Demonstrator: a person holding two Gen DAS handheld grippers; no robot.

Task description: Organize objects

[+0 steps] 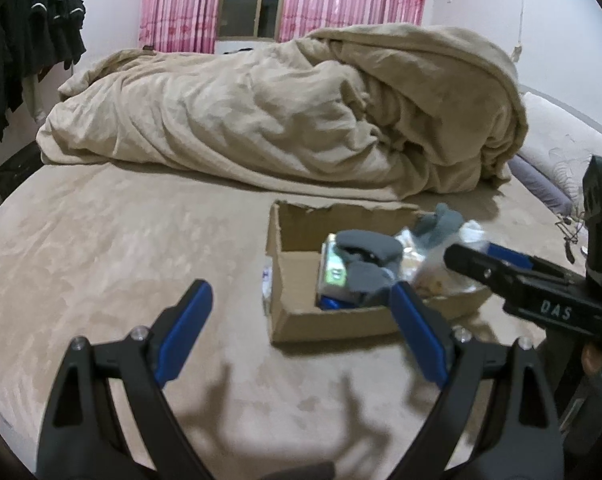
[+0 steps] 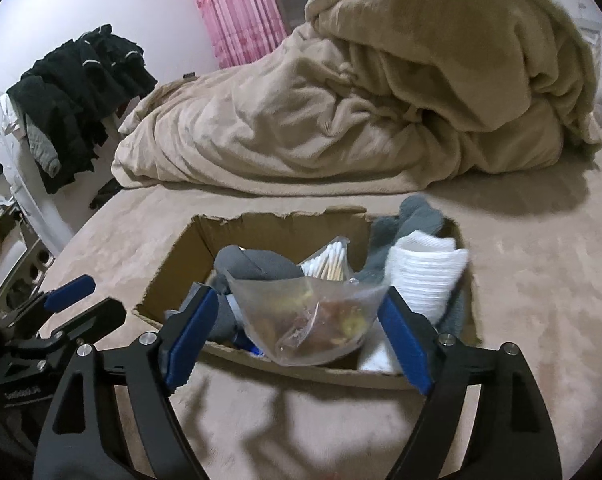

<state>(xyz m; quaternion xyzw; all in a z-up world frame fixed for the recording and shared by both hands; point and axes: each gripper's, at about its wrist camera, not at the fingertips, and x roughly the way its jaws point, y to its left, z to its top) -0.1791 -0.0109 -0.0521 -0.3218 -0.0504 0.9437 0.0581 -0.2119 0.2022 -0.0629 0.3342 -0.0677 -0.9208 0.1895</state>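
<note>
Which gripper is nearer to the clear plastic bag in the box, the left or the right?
Right. The right gripper frames the clear plastic bag over the cardboard box. The left gripper is beside the box, farther away.

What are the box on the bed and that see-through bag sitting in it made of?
The box looks like plain brown corrugated cardboard, matte, with a ragged torn top edge. The bag seems to be thin, soft plastic film, cloudy and slightly glossy: it creases, and brownish contents show through it, too blurred to name.
</note>
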